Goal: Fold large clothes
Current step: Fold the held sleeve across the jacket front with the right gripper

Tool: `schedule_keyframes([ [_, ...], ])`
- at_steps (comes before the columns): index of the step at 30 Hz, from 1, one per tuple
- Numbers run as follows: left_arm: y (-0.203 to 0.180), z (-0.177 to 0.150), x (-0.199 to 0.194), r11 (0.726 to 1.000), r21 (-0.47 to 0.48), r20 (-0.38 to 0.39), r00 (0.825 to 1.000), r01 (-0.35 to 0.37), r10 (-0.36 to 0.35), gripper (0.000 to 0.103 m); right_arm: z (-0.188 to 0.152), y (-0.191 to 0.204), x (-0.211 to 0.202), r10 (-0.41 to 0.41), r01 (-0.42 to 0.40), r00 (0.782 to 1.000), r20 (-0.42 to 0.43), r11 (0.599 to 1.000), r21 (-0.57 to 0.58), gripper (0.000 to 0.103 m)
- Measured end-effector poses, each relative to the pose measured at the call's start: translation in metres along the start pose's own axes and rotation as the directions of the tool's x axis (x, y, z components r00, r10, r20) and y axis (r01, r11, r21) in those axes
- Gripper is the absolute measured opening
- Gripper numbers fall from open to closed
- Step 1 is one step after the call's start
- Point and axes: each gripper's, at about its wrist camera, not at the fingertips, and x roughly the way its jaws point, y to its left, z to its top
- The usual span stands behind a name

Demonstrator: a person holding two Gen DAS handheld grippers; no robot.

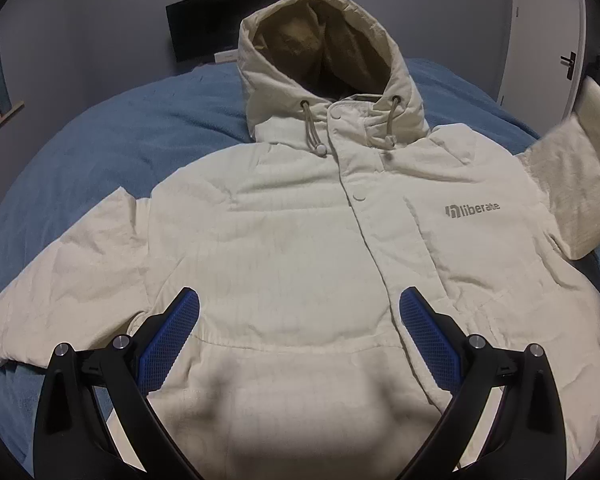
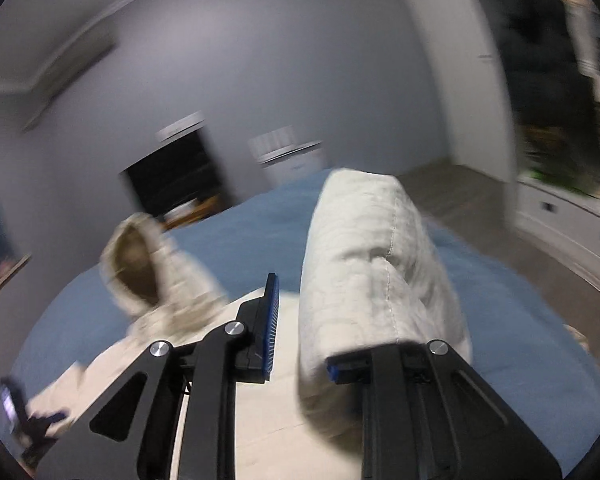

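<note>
Cream hooded jacket (image 1: 300, 240) lies face up on a bed with a blue blanket (image 1: 148, 128), front snapped shut, hood (image 1: 320, 52) toward the far wall, grey "liberate" logo (image 1: 473, 211) on the chest. One sleeve (image 1: 60, 280) lies flat out across the blanket at the left of the left wrist view; the other sleeve (image 1: 580, 184) rises off the bed at the right edge of that view, blurred. Left gripper (image 1: 299, 320) hovers above the lower front of the jacket, its blue-padded fingers (image 1: 172, 336) spread wide with nothing between them, only the cloth below. Right gripper (image 2: 300, 320), seen in the right wrist view, carries the raised sleeve (image 2: 372, 264): the cloth stands up between the two fingers (image 2: 270, 320) and drapes over the right-hand one; the pads look set close, pinching the sleeve, though a small gap shows beside the left pad and the picture is smeared. The hood (image 2: 140, 268) shows left of the gripper, with the blanket (image 2: 240, 232) behind it. Dark monitor (image 1: 224, 24) stands against the grey wall (image 1: 100, 20) beyond the bed; a white door (image 1: 548, 32) stands at the right; white drawers (image 2: 572, 224) line the right side of the right wrist view
</note>
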Motion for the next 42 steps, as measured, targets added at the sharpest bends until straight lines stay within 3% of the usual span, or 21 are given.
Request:
schedule_keyframes([
  [5, 0.001, -0.001, 0.0, 1.0, -0.003, -0.003, 1.0, 0.011, -0.011, 0.097, -0.035, 0.073, 0.025, 0.157, -0.173, 0.977, -0.142, 0.979, -0.108, 0.017],
  [10, 0.002, -0.002, 0.0, 1.0, -0.004, -0.004, 1.0, 0.029, -0.029, 0.097, -0.08, 0.113, 0.059, 0.199, -0.252, 0.936, -0.289, 0.955, -0.157, 0.017],
  [15, -0.001, -0.003, 0.002, 0.999, 0.007, -0.009, 0.999, 0.044, -0.044, 0.097, -0.111, 0.119, 0.087, 0.222, -0.309, 0.866, -0.447, 0.942, -0.129, 0.02],
  [16, -0.001, -0.003, 0.002, 0.999, 0.008, -0.009, 0.999, 0.047, -0.047, 0.097, -0.113, 0.115, 0.091, 0.232, -0.316, 0.847, -0.478, 0.943, -0.103, 0.035],
  [17, -0.001, -0.003, 0.002, 0.999, 0.009, -0.01, 0.999, 0.053, -0.053, 0.097, -0.115, 0.108, 0.092, 0.247, -0.323, 0.821, -0.515, 0.944, -0.061, 0.059],
  [19, -0.002, -0.005, 0.002, 0.997, 0.011, -0.007, 0.998, 0.07, -0.07, 0.097, -0.128, 0.093, 0.079, 0.258, -0.303, 0.796, -0.547, 0.953, 0.008, 0.079],
  [24, -0.012, -0.004, -0.007, 0.996, 0.054, 0.023, 0.997, 0.077, -0.078, 0.097, -0.114, 0.063, 0.054, 0.166, -0.166, 0.786, -0.595, 0.985, 0.055, 0.084],
  [26, -0.028, 0.001, -0.015, 0.99, 0.106, 0.031, 0.995, 0.093, -0.096, 0.097, -0.098, 0.044, 0.038, 0.162, -0.14, 0.803, -0.573, 0.987, 0.083, 0.084],
  [29, -0.055, 0.01, -0.025, 0.974, 0.169, 0.024, 0.988, 0.149, -0.155, 0.097, -0.069, 0.021, 0.021, 0.107, -0.079, 0.868, -0.486, 0.994, 0.078, 0.086],
  [32, -0.092, 0.02, -0.029, 0.949, 0.217, 0.004, 0.972, 0.23, -0.237, 0.097, -0.04, -0.004, 0.009, -0.015, 0.04, 0.929, -0.371, 0.997, 0.06, 0.091],
  [34, -0.117, 0.024, -0.024, 0.935, 0.238, -0.013, 0.963, 0.265, -0.269, 0.097, -0.03, -0.022, 0.005, -0.086, 0.113, 0.94, -0.331, 0.992, 0.063, 0.091],
  [37, -0.157, 0.025, -0.01, 0.915, 0.278, -0.048, 0.956, 0.292, -0.29, 0.097, -0.024, -0.045, 0.003, -0.121, 0.154, 0.949, -0.292, 0.984, 0.093, 0.092],
  [42, -0.215, 0.02, 0.015, 0.883, 0.36, -0.102, 0.953, 0.302, -0.285, 0.096, -0.038, -0.07, 0.015, -0.197, 0.241, 0.926, -0.322, 0.965, 0.102, 0.092],
])
